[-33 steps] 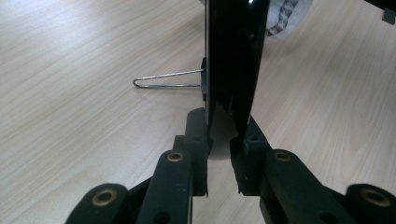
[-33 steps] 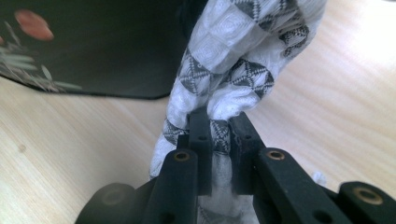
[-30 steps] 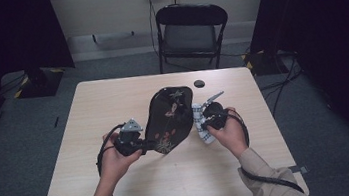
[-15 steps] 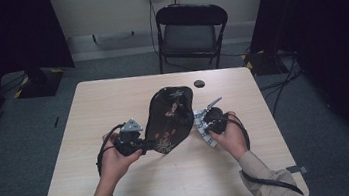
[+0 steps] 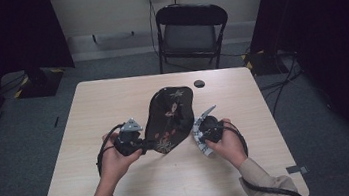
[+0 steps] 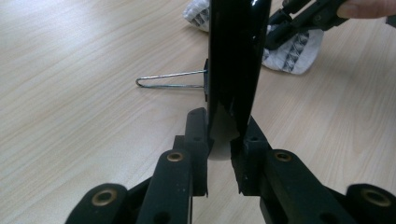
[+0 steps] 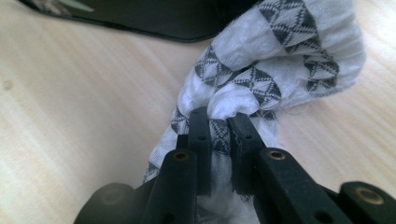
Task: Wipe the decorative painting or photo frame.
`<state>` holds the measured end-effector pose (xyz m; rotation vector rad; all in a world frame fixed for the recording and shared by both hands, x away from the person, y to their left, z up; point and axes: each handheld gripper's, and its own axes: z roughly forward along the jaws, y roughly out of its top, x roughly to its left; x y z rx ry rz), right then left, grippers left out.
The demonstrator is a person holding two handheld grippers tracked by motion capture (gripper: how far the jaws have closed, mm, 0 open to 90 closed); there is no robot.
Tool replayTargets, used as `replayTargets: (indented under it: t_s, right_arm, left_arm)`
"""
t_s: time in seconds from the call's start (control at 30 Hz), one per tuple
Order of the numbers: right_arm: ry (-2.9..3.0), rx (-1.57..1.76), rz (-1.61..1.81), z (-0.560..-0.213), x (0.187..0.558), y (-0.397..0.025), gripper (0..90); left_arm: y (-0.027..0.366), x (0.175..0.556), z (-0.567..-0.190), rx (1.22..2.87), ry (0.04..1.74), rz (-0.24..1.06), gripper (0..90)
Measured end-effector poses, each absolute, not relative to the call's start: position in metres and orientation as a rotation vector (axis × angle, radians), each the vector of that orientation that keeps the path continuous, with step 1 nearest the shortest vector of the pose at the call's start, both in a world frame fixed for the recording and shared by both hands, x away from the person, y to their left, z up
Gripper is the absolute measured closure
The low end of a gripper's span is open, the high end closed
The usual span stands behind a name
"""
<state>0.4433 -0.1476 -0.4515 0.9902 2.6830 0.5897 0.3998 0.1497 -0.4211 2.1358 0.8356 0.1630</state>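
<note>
A glossy black plate with a flower pattern stands tilted over the middle of the table, its near edge raised. My left gripper is shut on that near left edge; in the left gripper view the plate runs edge-on up from between the jaws of the left gripper. A white cloth with grey triangles lies just right of the plate. My right gripper is shut on a bunched fold of the cloth, with the right gripper low over the tabletop.
A thin wire stand juts from behind the plate. A small black round thing lies near the table's far edge. A black folding chair stands beyond the table. Bare wood lies to the left and along the near edge.
My right gripper has drawn the cloth a little toward the near edge, off the plate's right side. The left gripper and the plate have hardly moved.
</note>
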Motion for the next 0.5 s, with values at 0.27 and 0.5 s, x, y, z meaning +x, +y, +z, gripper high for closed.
replayTargets:
  t_s: [0.27, 0.5]
  right_arm:
    - [2.636, 1.012, 0.599, -0.449, 0.435, -0.154, 75.8]
    - [2.538, 1.092, 0.68, -0.443, 0.441, -0.166, 61.3]
  left_arm:
    - [0.148, 0.396, -0.422, 2.133, 0.831, 0.167, 78.3]
    - [0.148, 0.397, -0.421, 2.136, 0.828, 0.166, 78.3]
